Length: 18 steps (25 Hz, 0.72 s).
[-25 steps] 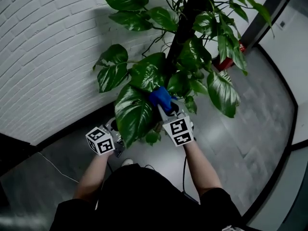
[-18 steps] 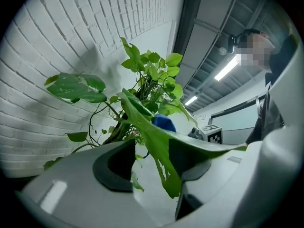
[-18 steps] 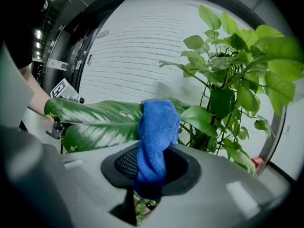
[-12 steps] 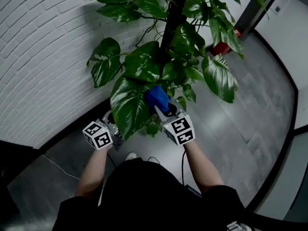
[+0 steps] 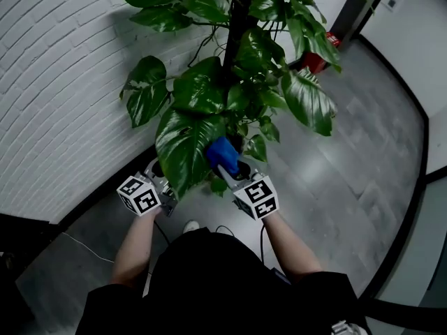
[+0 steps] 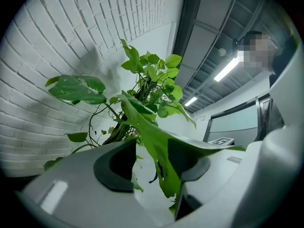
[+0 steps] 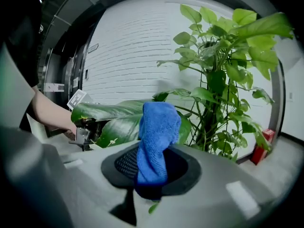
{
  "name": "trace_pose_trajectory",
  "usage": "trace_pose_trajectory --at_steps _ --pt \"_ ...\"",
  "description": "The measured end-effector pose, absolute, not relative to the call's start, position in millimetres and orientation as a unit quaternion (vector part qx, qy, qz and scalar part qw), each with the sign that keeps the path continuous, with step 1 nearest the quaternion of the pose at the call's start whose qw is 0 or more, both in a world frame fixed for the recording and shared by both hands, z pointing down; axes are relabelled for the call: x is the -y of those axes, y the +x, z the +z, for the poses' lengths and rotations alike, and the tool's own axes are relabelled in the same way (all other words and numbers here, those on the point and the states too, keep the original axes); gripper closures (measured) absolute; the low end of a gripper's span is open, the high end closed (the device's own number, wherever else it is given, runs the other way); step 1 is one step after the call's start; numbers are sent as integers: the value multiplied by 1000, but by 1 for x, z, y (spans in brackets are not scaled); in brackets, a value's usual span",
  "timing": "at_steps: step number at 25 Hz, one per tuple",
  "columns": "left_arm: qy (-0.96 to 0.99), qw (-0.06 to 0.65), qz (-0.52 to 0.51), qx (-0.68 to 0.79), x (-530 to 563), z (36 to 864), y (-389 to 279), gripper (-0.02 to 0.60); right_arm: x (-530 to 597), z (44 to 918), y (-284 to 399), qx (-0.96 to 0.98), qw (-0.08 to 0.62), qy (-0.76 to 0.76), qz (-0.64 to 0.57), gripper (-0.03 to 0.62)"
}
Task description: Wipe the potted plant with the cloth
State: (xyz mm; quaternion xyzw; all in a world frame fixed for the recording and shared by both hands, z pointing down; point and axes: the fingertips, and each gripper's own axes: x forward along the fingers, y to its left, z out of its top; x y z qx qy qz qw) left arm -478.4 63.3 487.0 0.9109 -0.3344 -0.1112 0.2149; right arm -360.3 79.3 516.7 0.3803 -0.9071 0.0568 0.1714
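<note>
The potted plant [image 5: 237, 82] stands against the wall with broad green leaves. Its biggest leaf [image 5: 183, 145] reaches toward me. My left gripper [image 5: 166, 189] is at that leaf's tip. In the left gripper view the leaf [image 6: 142, 120] runs through the gap of the left gripper [image 6: 152, 161] and rests on one jaw; the jaws have just been closing but stand apart. My right gripper [image 5: 228, 166] is shut on a blue cloth [image 5: 222, 152], which lies against the leaf's right side. The cloth [image 7: 156, 127] sticks up out of the right gripper [image 7: 151, 167].
A white brick wall [image 5: 63, 82] runs along the left, with a dark skirting at its foot. A red object [image 5: 314, 60] stands on the grey floor behind the plant. A thin cable [image 5: 77, 246] lies on the floor at the lower left.
My right gripper has slid the blue cloth down the big leaf toward me and rolled a little. The left gripper has stayed at the leaf's tip.
</note>
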Motion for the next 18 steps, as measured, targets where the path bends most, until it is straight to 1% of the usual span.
trace_pose_trajectory --at_steps 8,18 --pt "912 220 -109 329 -64 486 -476 365 -98 524 -363 907 154 381 90 494" --pt "905 223 -110 344 -76 492 -477 365 -134 544 -376 918 180 341 89 494"
